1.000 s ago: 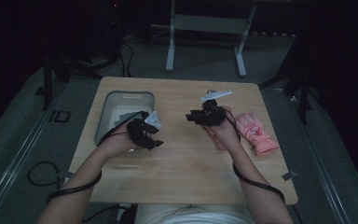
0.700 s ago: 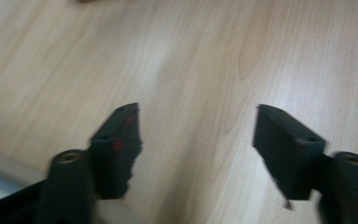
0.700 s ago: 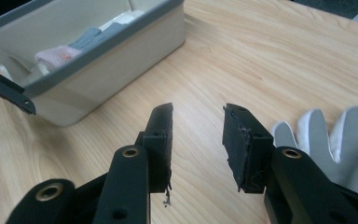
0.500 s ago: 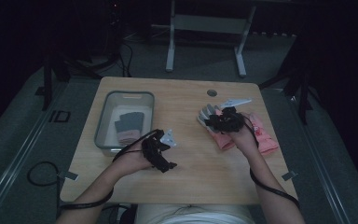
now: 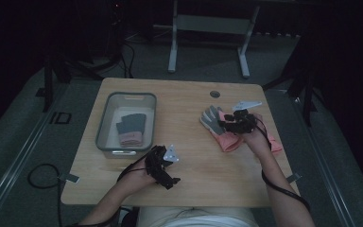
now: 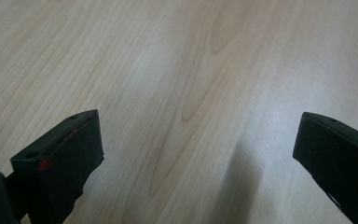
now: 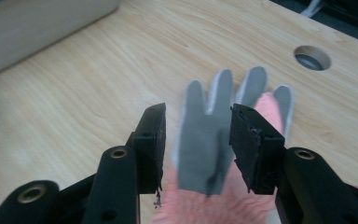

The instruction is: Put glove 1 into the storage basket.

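One soft, limp grey-and-pink knitted glove [image 7: 214, 140] lies on the right of the pale wooden table [image 5: 189, 104], the right gripper [image 7: 198, 144] narrowly straddling its grey palm, probably the best pinch point, while the left gripper [image 6: 196, 154] hovers wide open.

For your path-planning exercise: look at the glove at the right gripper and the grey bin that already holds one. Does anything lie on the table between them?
Nothing visible does. The glove lies at the right gripper, whose jaws straddle it without closing. Between it and the grey bin there is bare wooden table. The left gripper sits open near the front edge, off that line.
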